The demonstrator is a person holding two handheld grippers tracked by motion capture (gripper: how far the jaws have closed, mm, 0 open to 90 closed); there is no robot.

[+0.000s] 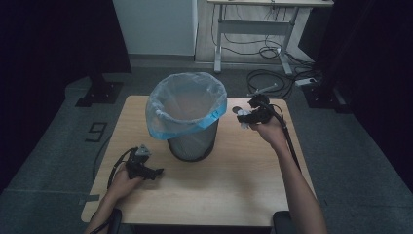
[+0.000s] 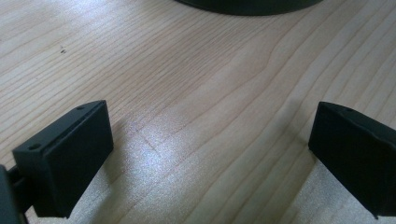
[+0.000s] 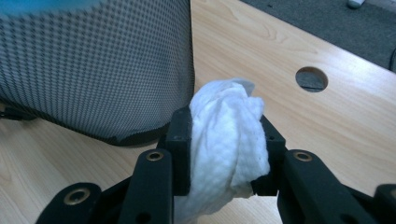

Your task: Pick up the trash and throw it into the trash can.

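A black mesh waste bin (image 1: 192,139) lined with a blue bag (image 1: 185,105) stands in the middle of the wooden table (image 1: 234,185). To its right my right gripper (image 1: 245,118) is raised and shut on a crumpled white paper tissue (image 3: 226,135), with the bin's mesh wall (image 3: 93,65) close on the left in the right gripper view. My left gripper (image 1: 157,172) rests low near the table's front left, open, its jaws wide apart over bare wood (image 2: 205,116) with nothing between them. The bin's base (image 2: 247,5) lies just ahead of it.
A round cable hole (image 3: 311,79) pierces the table behind the right gripper. Beyond the table are a desk frame (image 1: 253,29), loose cables (image 1: 272,80) on the floor and a dark stand base (image 1: 100,92) at the back left.
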